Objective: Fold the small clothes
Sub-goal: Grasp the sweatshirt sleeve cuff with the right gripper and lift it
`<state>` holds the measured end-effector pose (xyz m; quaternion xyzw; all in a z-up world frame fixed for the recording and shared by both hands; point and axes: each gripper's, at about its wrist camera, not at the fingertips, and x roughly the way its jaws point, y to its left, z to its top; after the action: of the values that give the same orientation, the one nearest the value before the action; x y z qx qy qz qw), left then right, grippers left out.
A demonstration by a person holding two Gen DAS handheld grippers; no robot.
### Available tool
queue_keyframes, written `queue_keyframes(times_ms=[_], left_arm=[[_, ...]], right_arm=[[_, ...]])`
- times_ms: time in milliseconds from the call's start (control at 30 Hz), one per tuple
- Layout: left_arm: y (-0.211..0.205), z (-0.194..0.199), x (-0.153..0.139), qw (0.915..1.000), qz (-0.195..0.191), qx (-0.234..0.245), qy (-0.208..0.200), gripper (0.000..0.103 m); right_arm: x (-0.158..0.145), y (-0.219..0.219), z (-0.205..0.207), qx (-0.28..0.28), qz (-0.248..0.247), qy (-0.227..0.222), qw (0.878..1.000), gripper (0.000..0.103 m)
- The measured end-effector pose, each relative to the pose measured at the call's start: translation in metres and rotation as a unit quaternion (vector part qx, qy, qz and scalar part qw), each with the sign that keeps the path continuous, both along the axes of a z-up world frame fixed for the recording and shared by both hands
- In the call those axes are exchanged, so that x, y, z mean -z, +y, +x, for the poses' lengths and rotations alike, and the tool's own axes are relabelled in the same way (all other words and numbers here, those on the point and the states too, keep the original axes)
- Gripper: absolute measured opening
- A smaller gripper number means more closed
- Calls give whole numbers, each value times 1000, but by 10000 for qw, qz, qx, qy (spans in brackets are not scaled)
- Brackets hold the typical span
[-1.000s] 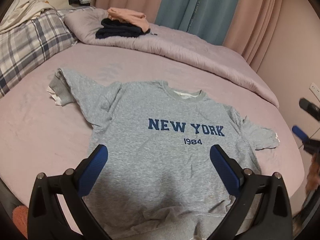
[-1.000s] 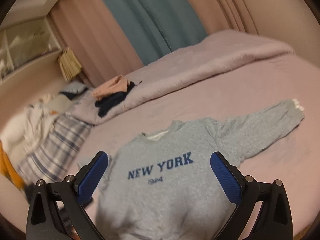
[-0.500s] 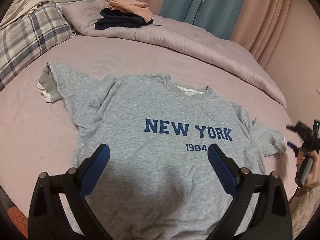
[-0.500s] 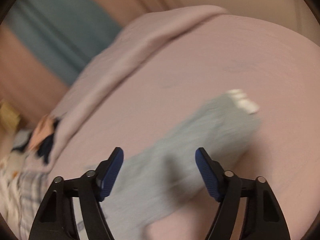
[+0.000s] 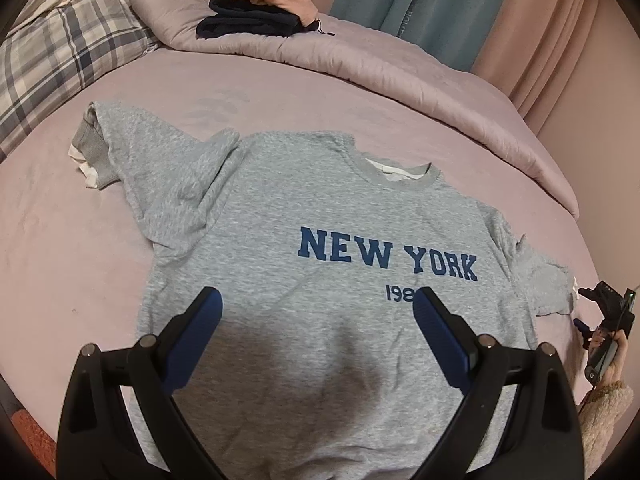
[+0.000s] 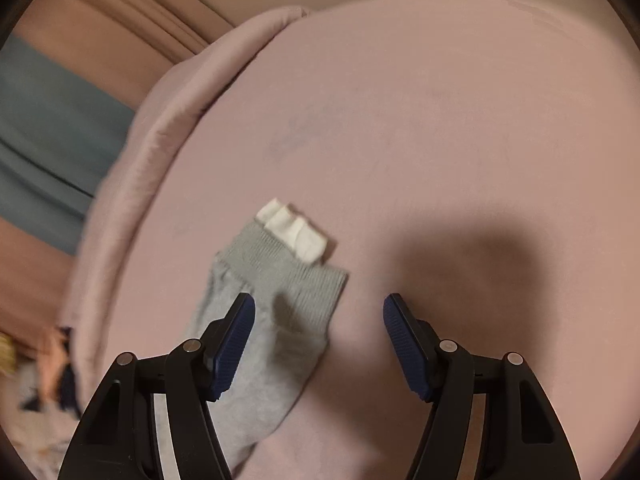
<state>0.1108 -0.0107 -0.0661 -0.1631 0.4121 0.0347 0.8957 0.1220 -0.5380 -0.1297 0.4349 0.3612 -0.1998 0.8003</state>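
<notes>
A grey sweatshirt [image 5: 320,216] with blue "NEW YORK 1984" print lies face up on the pink bed, neck away from me. Its left sleeve [image 5: 120,148] is bunched at the upper left. My left gripper [image 5: 316,312] is open and empty, hovering over the lower chest. My right gripper [image 6: 319,320] is open and empty, just above the right sleeve's ribbed cuff [image 6: 292,264], which has a white inner cuff [image 6: 294,230] sticking out. The cuff lies between the fingers, nearer the left one. The right gripper also shows at the left wrist view's right edge [image 5: 604,312].
A rolled pink duvet [image 5: 400,72] runs along the far side of the bed, with folded dark and peach clothes [image 5: 256,12] on it. A plaid pillow [image 5: 60,52] is at the far left. Curtains [image 5: 440,4] hang behind.
The right gripper swung right and down from over the shirt's chest to the right sleeve cuff, and narrowed a little. The left gripper moved slightly forward and lower over the shirt.
</notes>
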Motion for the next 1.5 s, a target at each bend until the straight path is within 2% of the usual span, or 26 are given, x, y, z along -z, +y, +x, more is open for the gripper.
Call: queue_keyframes(times_ms=[67, 100, 133, 167, 233, 300, 367, 500, 567, 667, 800, 967, 1133, 1267, 1400, 1500], left_arm=[[0, 0, 1, 10000, -28, 15, -7, 96], [0, -1, 1, 10000, -36, 19, -16, 96], [1, -1, 1, 10000, -42, 19, -20, 96], [2, -2, 0, 10000, -49, 4, -27, 96], [5, -4, 0, 10000, -59, -27, -52, 96], [11, -7, 1, 9999, -79, -61, -64, 96], [17, -9, 2, 9998, -121, -121, -61, 96], [30, -11, 4, 9995, -147, -292, -49, 96], [36, -12, 5, 9993, -113, -357, -42, 96], [42, -15, 6, 9992, -132, -374, -38, 96], [53, -19, 8, 9990, -201, -403, -16, 96], [68, -24, 13, 9982, -328, -505, 44, 96], [84, -27, 18, 9971, -390, -649, 91, 96], [92, -29, 22, 9962, -385, -765, 143, 96], [97, -29, 26, 9957, -386, -813, 202, 96], [100, -29, 28, 9956, -392, -819, 232, 96]], right_arm=[[2, -6, 2, -57, 150, -136, 9998, 69], [2, -1, 7, -191, 257, -247, 9992, 65], [3, 2, 11, -319, 345, -344, 9983, 56], [6, 5, 16, -440, 434, -407, 9973, 53], [12, 12, 26, -443, 124, -207, 9987, 28], [5, 16, 31, -398, -312, -130, 9986, 25], [-6, 20, 28, -396, -535, -201, 9976, 21], [-50, 36, 16, -629, -771, -828, 9916, 20], [-79, 55, 17, -865, -1095, -1070, 9844, 20], [-120, 86, 9, -1214, -1439, -1459, 9712, 20], [-164, 137, 29, -1869, -1622, -1800, 9520, 20], [-182, 207, 50, -2587, -2163, -1687, 9262, 20], [-172, 287, 60, -3472, -2405, -1495, 8940, 20], [-145, 345, 80, -4086, -2663, -1191, 8648, 20], [-119, 393, 79, -4559, -2863, -852, 8384, 20], [-98, 412, 72, -4890, -2894, -561, 8210, 20]])
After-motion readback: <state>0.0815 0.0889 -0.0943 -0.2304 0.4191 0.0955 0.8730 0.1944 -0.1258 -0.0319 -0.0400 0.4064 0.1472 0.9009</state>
